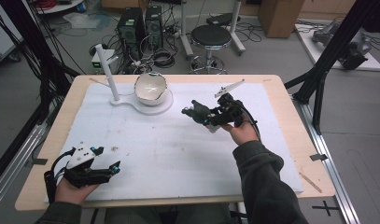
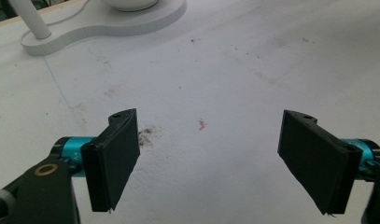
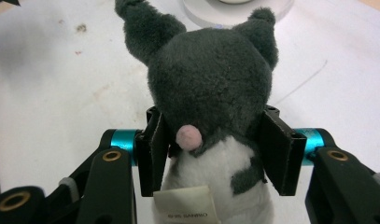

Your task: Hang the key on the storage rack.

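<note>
A small grey plush toy with a white belly, pink tail and a sewn label is held above the white mat, right of centre. My right gripper is shut on it, both pads pressing its sides. A white bowl sits on a white stand with an upright post at the mat's far left-centre, a short way left of the toy. My left gripper rests near the front left corner, jaws wide apart over bare mat.
The white foam mat covers most of the wooden table. The stand's base lies far ahead of the left gripper. Off the table's far side are a stool, computer towers and cables on the floor.
</note>
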Demonstrator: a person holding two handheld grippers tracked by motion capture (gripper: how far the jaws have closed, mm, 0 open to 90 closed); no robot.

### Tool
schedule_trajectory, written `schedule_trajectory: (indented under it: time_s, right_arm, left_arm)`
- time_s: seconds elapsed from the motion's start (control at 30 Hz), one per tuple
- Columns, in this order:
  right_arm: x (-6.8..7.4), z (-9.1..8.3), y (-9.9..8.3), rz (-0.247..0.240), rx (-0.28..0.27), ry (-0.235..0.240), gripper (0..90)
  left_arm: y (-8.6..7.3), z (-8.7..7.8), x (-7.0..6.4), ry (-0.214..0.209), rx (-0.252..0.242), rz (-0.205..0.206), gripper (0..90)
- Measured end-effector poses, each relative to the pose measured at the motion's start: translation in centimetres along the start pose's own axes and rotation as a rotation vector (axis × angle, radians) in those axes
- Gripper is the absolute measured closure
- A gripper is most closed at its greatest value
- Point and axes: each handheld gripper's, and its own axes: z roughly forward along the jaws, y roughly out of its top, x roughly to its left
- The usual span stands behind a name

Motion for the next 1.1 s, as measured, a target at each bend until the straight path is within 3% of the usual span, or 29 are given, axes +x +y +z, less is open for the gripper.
schedule_trajectory:
  time_s: [1.1]
  right_arm:
    - [1.5,1.7,4.4,-0.042,-0.045,0.068,47.8]
  left_arm:
    - [-0.1,0.0,0.1,0.001,-0.003,-0.006,21.0]
